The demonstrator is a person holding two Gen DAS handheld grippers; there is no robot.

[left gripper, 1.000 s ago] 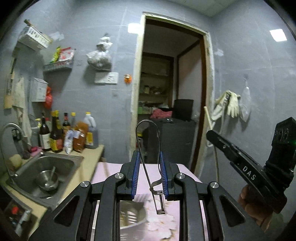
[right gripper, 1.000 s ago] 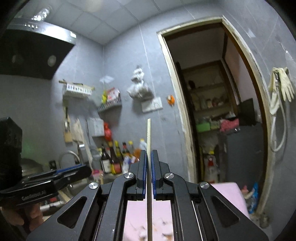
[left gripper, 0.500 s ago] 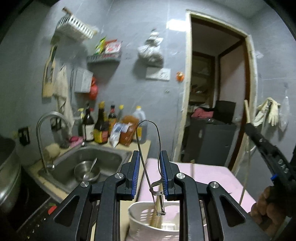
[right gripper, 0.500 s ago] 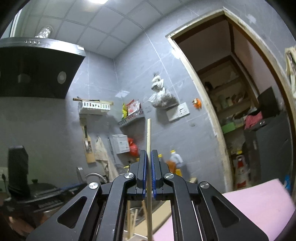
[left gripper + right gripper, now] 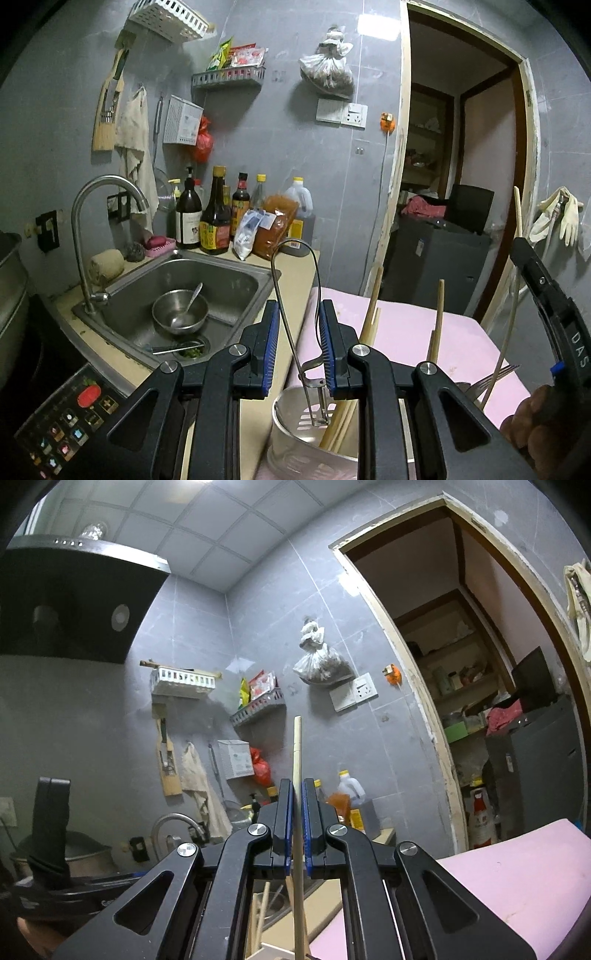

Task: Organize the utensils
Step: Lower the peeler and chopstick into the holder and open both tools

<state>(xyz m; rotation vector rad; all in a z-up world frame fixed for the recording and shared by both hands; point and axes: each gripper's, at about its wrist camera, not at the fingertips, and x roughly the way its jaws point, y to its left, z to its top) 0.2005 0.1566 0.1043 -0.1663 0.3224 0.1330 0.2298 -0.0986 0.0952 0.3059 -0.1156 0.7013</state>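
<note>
While the left gripper (image 5: 298,345) grasps a wire peeler (image 5: 295,295) over the holder (image 5: 295,435) at lower centre, the right gripper (image 5: 295,834) clenches a chopstick (image 5: 297,753); both probably need lowering in.

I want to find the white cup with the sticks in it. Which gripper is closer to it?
Left. The left gripper hovers right above the white holder; the right gripper is off to its right.

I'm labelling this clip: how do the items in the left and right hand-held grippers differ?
The left hand-held gripper holds a thin metal wire peeler, looped at the top; the right hand-held gripper holds a straight wooden chopstick. The peeler's lower end hangs over the white utensil holder; whether the chopstick's does cannot be told. Both stand roughly upright, clamped between blue pads.
</note>
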